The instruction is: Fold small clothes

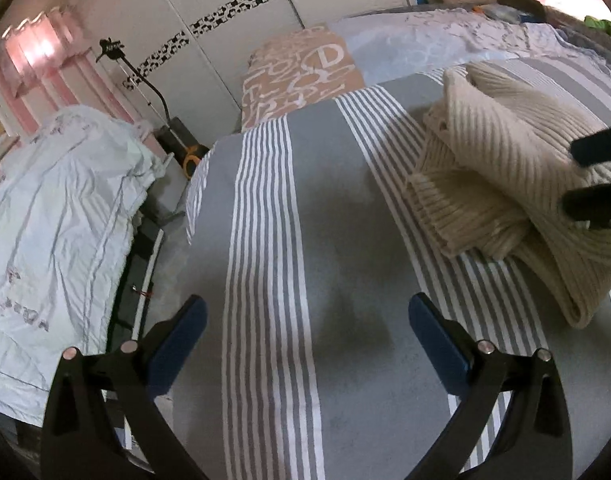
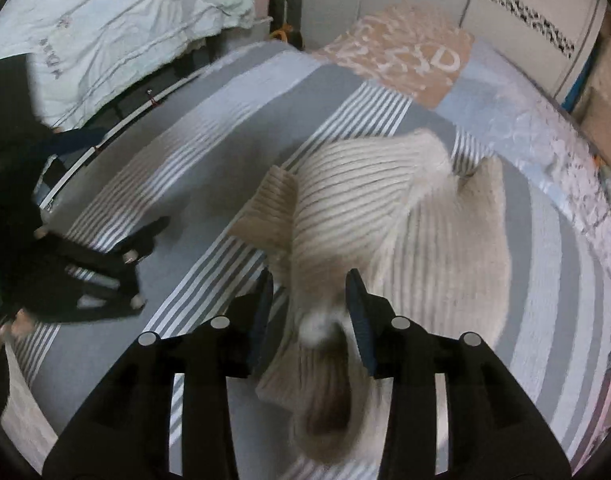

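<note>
Blue-padded fingers [image 1: 177,344] of the left hand-held gripper [image 1: 307,344] stand spread wide apart over the grey-and-white striped bedsheet [image 1: 325,208], gripping nothing and touching no cloth. Writing is scarce: a tan pillow [image 1: 297,76] at the head of the bed carries large white letters, of which only a "D" reads clearly, and a crumpled pale cover [image 1: 53,204] beside the bed bears small purple lettering too blurred to make out. From the right wrist view, the right hand-held gripper [image 2: 309,312] has its fingers part closed, with a bunched fold of the cream ribbed sweater [image 2: 405,216] lying between them; motion blur keeps it unclear whether the pads actually press the knit. That sweater lies partly folded on the right side of the bed, thick layers stacked on each other, well apart from the left gripper, which appears dark at the left edge of the right view.
</note>
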Demonstrator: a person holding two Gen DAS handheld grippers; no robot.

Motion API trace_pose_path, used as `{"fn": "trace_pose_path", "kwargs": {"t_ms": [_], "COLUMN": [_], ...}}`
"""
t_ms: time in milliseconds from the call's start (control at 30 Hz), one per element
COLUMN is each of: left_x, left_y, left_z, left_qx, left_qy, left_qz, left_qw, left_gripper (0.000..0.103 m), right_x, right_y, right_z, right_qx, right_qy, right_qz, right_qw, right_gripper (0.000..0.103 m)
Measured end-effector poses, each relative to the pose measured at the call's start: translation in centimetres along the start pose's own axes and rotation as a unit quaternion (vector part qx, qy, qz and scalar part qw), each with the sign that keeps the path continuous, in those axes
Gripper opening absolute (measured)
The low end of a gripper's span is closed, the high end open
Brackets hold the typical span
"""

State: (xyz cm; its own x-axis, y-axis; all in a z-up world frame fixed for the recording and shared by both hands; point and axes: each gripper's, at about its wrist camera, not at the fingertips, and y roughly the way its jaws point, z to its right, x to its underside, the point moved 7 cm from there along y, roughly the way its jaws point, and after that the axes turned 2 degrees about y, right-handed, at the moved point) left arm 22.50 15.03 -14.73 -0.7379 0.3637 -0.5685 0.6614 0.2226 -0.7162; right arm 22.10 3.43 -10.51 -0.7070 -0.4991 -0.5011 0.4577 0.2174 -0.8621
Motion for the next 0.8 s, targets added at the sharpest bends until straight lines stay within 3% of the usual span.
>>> {"fn": "trace_pose_path", "kwargs": {"t_ms": [200, 333, 367, 400, 600, 800], "left_x": [-0.3, -0.8, -0.9, -1.1, -2.7, -4.7], "left_y": [-1.2, -1.7, -1.8, -1.9, -2.8, -3.0], "left_z": [-0.2, -0.2, 0.0, 0.1, 2.0, 3.3], "left_qx": [-0.002, 0.022, 0.027, 0.034, 0.052, 0.069], "left_qy": [-0.008, -0.037, -0.043, -0.049, -0.047, -0.046], "left_qz": [0.007, 0.009, 0.009, 0.011, 0.02, 0.024], "left_qw": [0.9999, 0.999, 0.9987, 0.9982, 0.9973, 0.9963], "left_gripper": [0.101, 0.101, 0.101, 0.101, 0.101, 0.101], "right_x": [1.0, 2.0, 2.3, 2.7, 5.5, 6.6], "right_y": [-5.1, -7.2, -7.4, -7.1, -3.6, -2.3], "right_z": [3.0, 6.8, 8.0, 9.1, 12.5, 14.7], "right_qx": [0.03, 0.052, 0.076, 0.096, 0.118, 0.117], "right_qy": [0.003, 0.031, 0.032, 0.034, 0.042, 0.057], "right_qz": [0.041, 0.07, 0.079, 0.081, 0.056, 0.052], "right_qw": [0.999, 0.996, 0.993, 0.992, 0.991, 0.99], "right_gripper": [0.051, 0.055, 0.056, 0.056, 0.056, 0.056]}}
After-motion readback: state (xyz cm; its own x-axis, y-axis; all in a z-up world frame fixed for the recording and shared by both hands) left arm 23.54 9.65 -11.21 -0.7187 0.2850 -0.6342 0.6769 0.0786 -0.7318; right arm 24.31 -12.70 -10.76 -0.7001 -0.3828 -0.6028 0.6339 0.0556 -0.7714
